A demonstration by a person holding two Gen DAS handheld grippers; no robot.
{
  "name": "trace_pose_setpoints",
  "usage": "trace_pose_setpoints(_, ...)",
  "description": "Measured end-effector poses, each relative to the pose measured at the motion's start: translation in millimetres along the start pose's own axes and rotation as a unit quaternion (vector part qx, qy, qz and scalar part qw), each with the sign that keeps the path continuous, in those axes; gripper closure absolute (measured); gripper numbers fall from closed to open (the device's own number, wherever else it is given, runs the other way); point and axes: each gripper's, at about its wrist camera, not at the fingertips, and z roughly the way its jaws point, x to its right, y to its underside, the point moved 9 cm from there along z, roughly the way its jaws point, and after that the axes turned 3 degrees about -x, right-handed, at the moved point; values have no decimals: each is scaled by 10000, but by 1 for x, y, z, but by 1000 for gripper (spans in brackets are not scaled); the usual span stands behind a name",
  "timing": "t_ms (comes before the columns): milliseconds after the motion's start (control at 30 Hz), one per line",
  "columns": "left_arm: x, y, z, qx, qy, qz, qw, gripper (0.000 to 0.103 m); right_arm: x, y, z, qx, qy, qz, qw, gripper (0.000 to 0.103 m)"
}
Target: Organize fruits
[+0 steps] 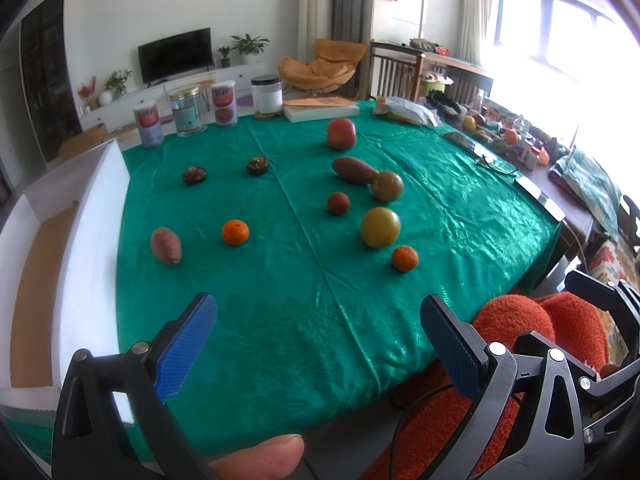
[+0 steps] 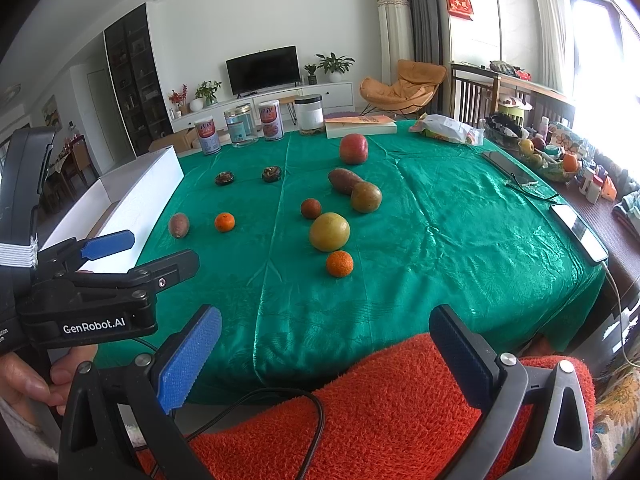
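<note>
A: Left wrist view. State of the left gripper (image 1: 318, 320)?

B: Jaws spread wide, nothing between the blue pads (image 1: 188, 344) — it hangs over the near edge of the green tablecloth (image 1: 280, 320). A thumb (image 1: 256, 456) shows at 6 o'clock.

A: Fruit positions?

B: All loose on the cloth. Large yellow-green fruit (image 1: 380, 227) at about 1 o'clock from the gripper, a small orange (image 1: 404, 258) just beside it at its 5 o'clock. A second orange (image 1: 235, 232) at 11 o'clock, with an oval reddish fruit (image 1: 165, 245) to its 9 o'clock. Red apple (image 1: 341, 133) far off at 12 o'clock. White box (image 1: 60, 248) along the 9 o'clock edge, open-topped.

A: Right wrist view?

B: Right gripper (image 2: 326, 340) also fully open, empty, above an orange towel (image 2: 380, 408) at the table's near edge. The left gripper (image 2: 120, 252) appears at 9 o'clock, held in a hand (image 2: 36, 376). Yellow-green fruit (image 2: 329, 231) at 12 o'clock, small orange (image 2: 339, 263) just below it; 2 dark round items (image 2: 224, 178) far back at 11 o'clock — too small to identify.
</note>
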Motion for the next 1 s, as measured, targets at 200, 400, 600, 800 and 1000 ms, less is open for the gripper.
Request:
trace_pose_setpoints(200, 0, 0, 0, -1, 2, -1, 10000, 1, 0, 0, 0, 6, 2, 0, 10000, 0)
trace_pose_setpoints(400, 0, 0, 0, -1, 2, -2, 10000, 1, 0, 0, 0, 6, 7, -5, 10000, 0)
trace_pose_setpoints(600, 1, 0, 0, 4, 5, 0, 10000, 1, -1, 0, 0, 0, 6, -6, 10000, 0)
trace_pose_setpoints(800, 1, 0, 0, 3, 8, -2, 10000, 1, -1, 0, 0, 5, 8, -12, 10000, 0)
trace_pose_setpoints(1000, 3, 0, 0, -20, 29, -7, 10000, 1, -1, 0, -1, 17, 20, -5, 10000, 0)
